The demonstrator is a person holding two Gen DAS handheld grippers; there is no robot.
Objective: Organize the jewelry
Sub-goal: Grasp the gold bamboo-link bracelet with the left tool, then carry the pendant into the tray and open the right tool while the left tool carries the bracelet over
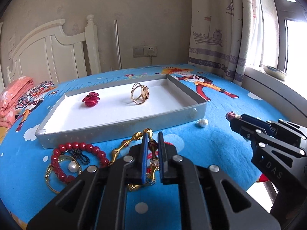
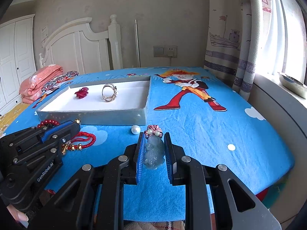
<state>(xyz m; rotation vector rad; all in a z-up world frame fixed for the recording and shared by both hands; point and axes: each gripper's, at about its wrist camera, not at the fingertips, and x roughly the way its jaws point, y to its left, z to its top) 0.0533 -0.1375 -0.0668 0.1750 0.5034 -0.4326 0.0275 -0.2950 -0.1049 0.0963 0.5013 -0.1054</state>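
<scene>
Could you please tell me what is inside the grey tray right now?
Inside the grey tray lie a red petal ornament and a gold ring standing on edge, apart on white lining. The near wall hides a strip of the floor.

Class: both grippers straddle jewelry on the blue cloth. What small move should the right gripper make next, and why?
Probably close the right gripper: its jaws stand open on either side of the jade pendant, which still lies on the cloth outside the tray, so it must be gripped before lifting.
</scene>
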